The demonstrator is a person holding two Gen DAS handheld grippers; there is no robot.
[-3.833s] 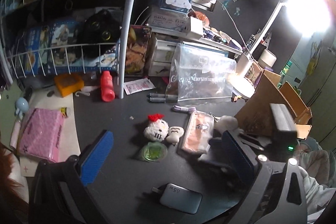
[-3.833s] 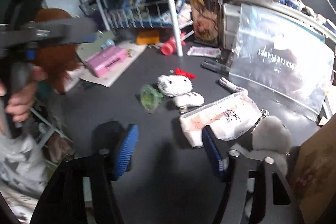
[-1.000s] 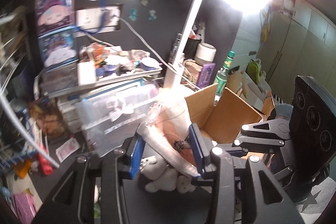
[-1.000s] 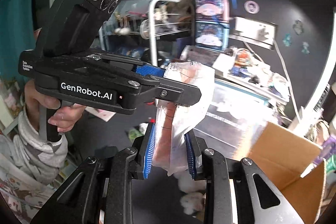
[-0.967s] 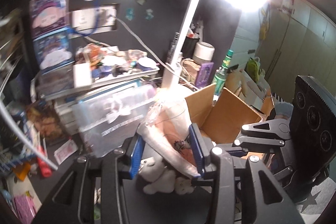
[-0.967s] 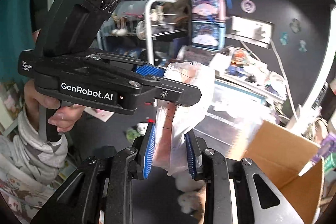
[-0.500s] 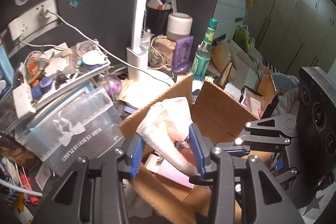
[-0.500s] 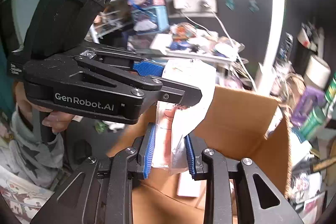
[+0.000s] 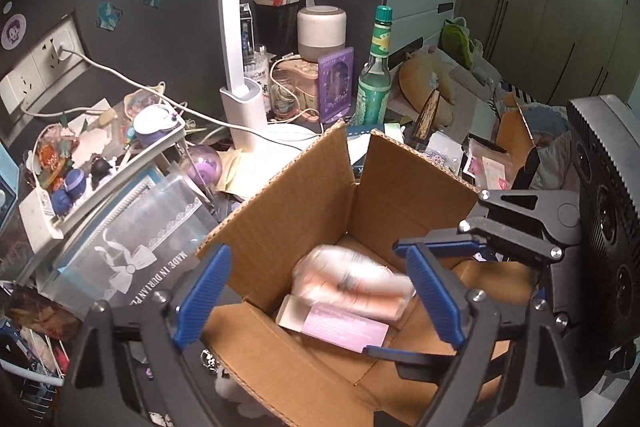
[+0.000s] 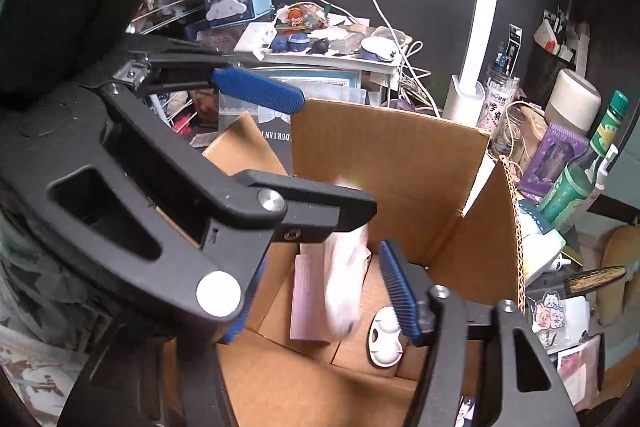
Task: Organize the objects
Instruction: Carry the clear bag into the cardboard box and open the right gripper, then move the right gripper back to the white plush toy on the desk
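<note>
An open cardboard box (image 9: 304,203) lies below both grippers. Inside it, a pink-and-white plastic pouch (image 9: 352,279) shows blurred, dropping onto a flat pink box (image 9: 344,327). The jaws of my left gripper (image 9: 318,295) are opening, its blue pads well clear of the pouch on either side. In the right wrist view the pouch (image 10: 344,287) hangs between the pads of my right gripper (image 10: 320,307), untouched as those jaws also open. The left gripper (image 10: 332,155) crosses in front and hides the right gripper's left pad. A small white item (image 10: 386,339) rests on the box floor.
A white lamp post (image 9: 232,27), a green bottle (image 9: 374,75) and a white cylinder (image 9: 322,31) stand behind the box. A clear plastic bag (image 9: 140,247) and a cluttered white shelf (image 9: 100,183) are at its left. Paper clutter lies right of the box.
Both grippers carried the pouch from over the desk to above the box. Both were shut on it half a second ago; now both have opened and the pouch has dropped into the box.
</note>
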